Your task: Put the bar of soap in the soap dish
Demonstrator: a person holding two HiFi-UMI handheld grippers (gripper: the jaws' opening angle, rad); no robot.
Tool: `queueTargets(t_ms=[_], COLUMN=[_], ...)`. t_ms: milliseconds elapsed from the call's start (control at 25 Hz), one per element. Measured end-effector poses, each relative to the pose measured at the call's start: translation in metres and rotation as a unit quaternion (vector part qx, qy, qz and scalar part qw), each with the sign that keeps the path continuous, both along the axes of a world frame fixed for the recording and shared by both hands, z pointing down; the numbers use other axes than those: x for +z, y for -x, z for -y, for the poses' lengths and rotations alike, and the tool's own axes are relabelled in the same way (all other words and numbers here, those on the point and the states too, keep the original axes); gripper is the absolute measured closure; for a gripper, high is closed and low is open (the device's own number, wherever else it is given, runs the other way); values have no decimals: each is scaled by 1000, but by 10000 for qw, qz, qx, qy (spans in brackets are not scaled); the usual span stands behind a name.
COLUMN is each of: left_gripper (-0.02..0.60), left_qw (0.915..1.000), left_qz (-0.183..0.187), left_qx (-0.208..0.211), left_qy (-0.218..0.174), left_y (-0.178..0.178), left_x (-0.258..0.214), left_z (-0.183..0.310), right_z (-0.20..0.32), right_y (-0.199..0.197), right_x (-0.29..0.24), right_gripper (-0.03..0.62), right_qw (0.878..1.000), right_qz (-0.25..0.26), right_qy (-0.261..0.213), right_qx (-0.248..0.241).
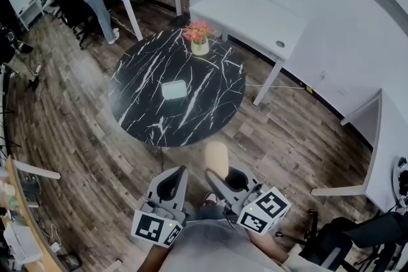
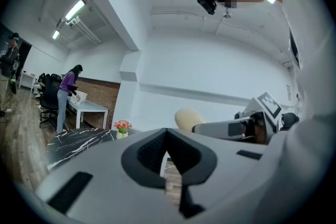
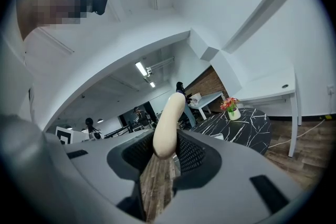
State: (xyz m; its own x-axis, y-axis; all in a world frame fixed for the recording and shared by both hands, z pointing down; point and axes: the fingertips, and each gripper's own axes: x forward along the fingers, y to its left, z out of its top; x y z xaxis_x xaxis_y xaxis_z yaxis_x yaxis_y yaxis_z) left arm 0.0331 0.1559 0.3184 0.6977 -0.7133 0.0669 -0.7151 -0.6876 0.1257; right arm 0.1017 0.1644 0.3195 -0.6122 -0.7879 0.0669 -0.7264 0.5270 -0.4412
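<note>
Wood-plank floor [image 1: 76,137], streaked and matt, lies open all round the round table [image 1: 146,73], a black marble-patterned disc with white veins and a clean curved edge. A plain white desk [image 1: 248,16] stands just beyond the table's far right side. Short of the table's near edge, over bare floor, my right gripper [image 1: 220,176], grey moulded plastic with ribbed pads, is clamped on the bar of soap [image 1: 217,155], a smooth cream oval jutting forward from the jaws. Beside it my left gripper [image 1: 173,183] has its jaws together at the tips, nothing between them. At the table's centre sits the pale rectangular soap dish [image 1: 174,90]; near the far rim stands a small vase of pink flowers [image 1: 198,38].
</note>
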Motion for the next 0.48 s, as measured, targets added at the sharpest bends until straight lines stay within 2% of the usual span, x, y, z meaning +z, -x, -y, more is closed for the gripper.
queueTargets(t_ms=[480], left_gripper=[578], left_qw=[9999], left_qz=[-85], left_qx=[-121], left_qy=[18], left_y=[5], left_x=[0], left_z=[30], right_z=[31], right_y=[6], right_x=[2], right_gripper=[465], right_qw=[9999], right_qz=[-42], right_qy=[48], right_qx=[-120])
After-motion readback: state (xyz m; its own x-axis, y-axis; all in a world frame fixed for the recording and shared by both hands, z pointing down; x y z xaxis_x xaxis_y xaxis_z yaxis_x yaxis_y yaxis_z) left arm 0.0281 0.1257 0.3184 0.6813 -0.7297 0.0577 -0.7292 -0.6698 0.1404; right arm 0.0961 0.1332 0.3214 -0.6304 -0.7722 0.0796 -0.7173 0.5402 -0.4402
